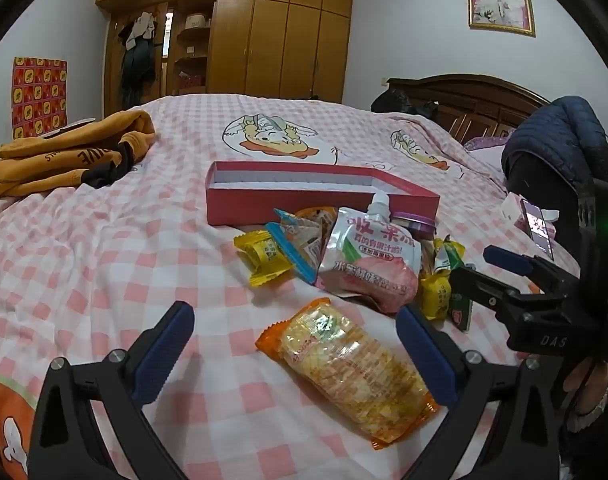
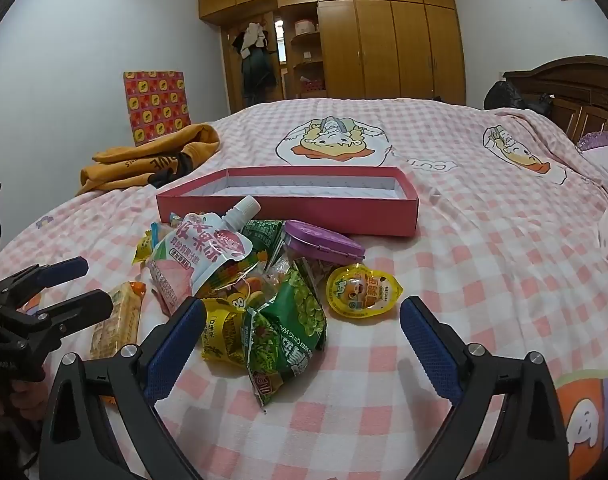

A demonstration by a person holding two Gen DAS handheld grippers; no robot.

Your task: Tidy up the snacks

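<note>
The left gripper (image 1: 294,346), its blue-padded jaws spread wide and holding nothing, hovers low over a pink-and-white checked bedspread (image 1: 104,264) with a long orange-edged clear packet of pale yellow crackers (image 1: 353,368) lying directly between its fingers. The packet's long axis runs on a diagonal, from its far end near the left finger toward its near end just inside the right finger, so the jaws straddle it across its width rather than squarely. The right gripper (image 2: 302,350), likewise released and empty, sits off to the side over a crumpled green foil snack bag (image 2: 292,332) at the near edge of the snack pile, where a white-and-pink spouted jelly pouch (image 1: 369,258) leans on top. Beyond the pile, touching its far side, stands the shallow red cardboard box with a white lining (image 1: 319,196), open and apparently empty. The left hand is plainly the nearer to the cracker packet; a slight turn of the wrist would likely square the grip.
</note>
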